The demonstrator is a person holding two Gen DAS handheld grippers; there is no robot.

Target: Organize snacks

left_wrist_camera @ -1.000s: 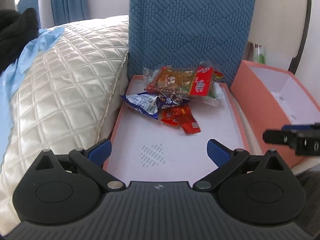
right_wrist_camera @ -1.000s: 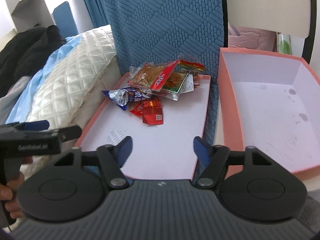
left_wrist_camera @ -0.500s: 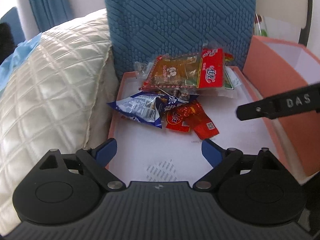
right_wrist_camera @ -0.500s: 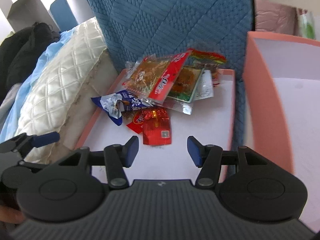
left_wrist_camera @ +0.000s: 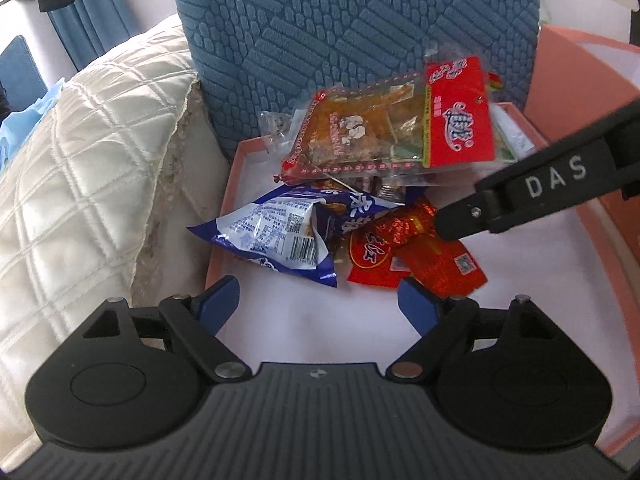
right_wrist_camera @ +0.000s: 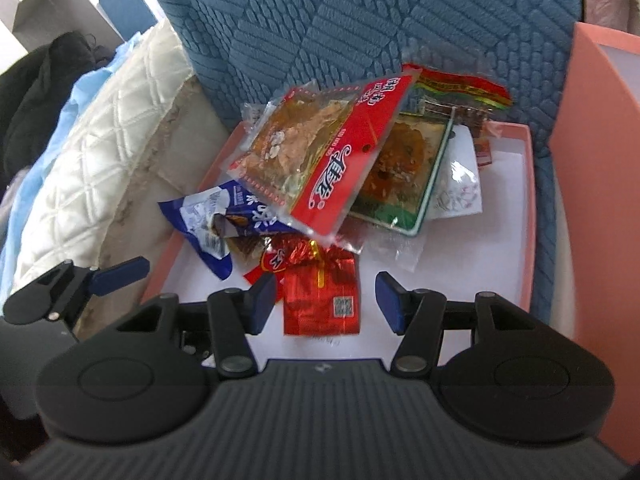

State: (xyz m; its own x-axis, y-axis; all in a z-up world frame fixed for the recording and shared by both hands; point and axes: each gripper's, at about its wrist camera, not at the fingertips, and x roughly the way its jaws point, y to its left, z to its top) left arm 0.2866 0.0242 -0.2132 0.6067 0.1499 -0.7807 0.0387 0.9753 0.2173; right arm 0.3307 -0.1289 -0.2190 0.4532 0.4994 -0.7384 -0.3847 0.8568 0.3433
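A pile of snacks lies at the far end of a shallow pink tray (left_wrist_camera: pixel 224 216): a blue and white packet (left_wrist_camera: pixel 280 232), red foil packets (left_wrist_camera: pixel 400 252) and a big clear packet with a red header (left_wrist_camera: pixel 400 120). My left gripper (left_wrist_camera: pixel 318 302) hovers just short of the blue packet, its jaws closing with nothing between them. My right gripper (right_wrist_camera: pixel 326 300) is open, and a red foil packet (right_wrist_camera: pixel 320 296) lies between its fingers, untouched by the pads. One right finger (left_wrist_camera: pixel 540 188) crosses the left wrist view above the red packets.
A deep pink box (right_wrist_camera: pixel 592 160) stands right of the tray. A blue textured cushion (left_wrist_camera: pixel 360 40) rises behind the snacks. A cream quilted pillow (left_wrist_camera: pixel 80 160) presses against the tray's left rim. Dark clothing (right_wrist_camera: pixel 32 92) lies far left.
Both grippers have come forward and down toward the snack pile. The left jaws have narrowed. The right finger has slid in over the red packets in the left wrist view.
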